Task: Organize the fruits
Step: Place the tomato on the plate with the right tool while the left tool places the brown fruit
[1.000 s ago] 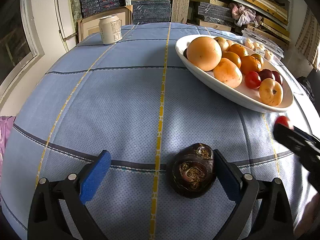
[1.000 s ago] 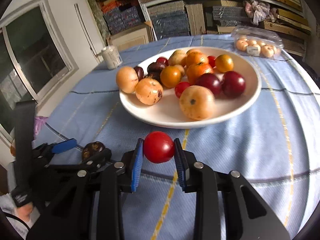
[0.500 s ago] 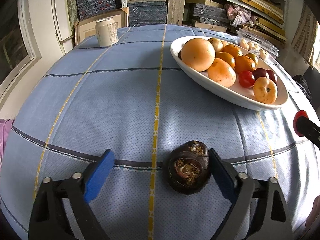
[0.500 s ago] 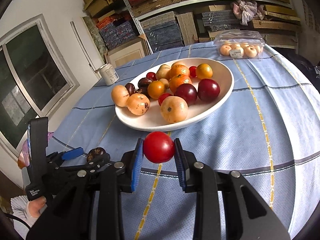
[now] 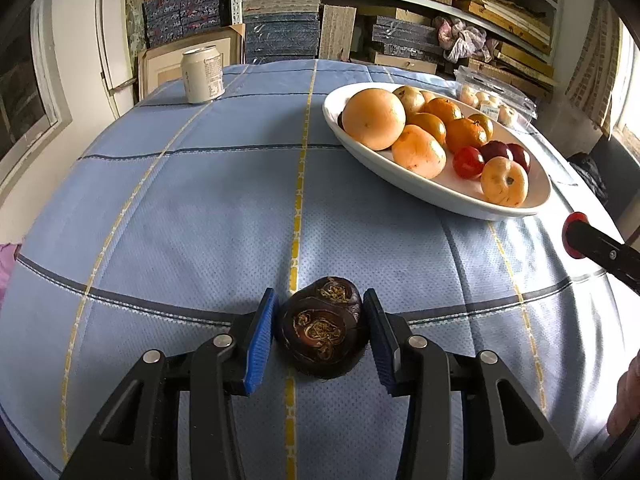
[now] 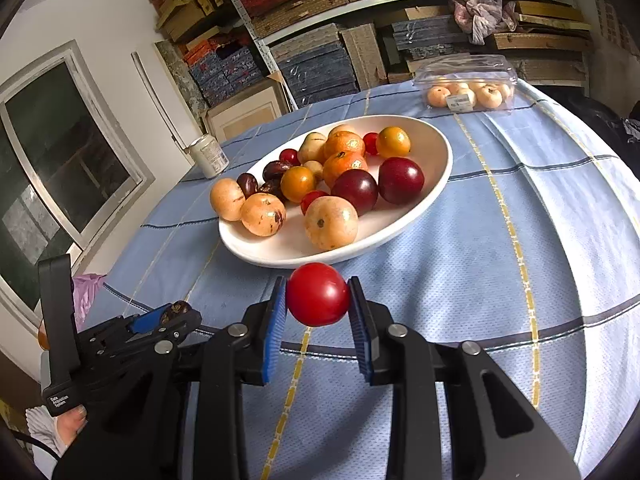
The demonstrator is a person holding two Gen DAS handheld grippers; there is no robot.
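A dark brown, rough-skinned fruit (image 5: 322,326) lies on the blue tablecloth. My left gripper (image 5: 320,336) straddles it with its jaws closing, and both blue pads (image 5: 262,340) lie against the fruit's sides. The same gripper (image 6: 168,316) shows low at the left of the right wrist view. My right gripper (image 6: 318,312) is shut on a red tomato (image 6: 318,294), held above the cloth just in front of the white oval bowl (image 6: 440,152). The bowl (image 5: 440,196) holds several orange, yellow, red and dark fruits.
A pale drink can (image 5: 203,74) stands at the table's far left corner. A clear plastic box of small pale fruits (image 6: 466,80) sits behind the bowl. Stacked shelves run along the back wall, and a window is at the left. A person's fingers (image 5: 624,404) show at the right edge.
My left gripper's jaws have closed in from wide apart onto the dark fruit. The right gripper, still holding the tomato, has drawn back a little from the bowl.
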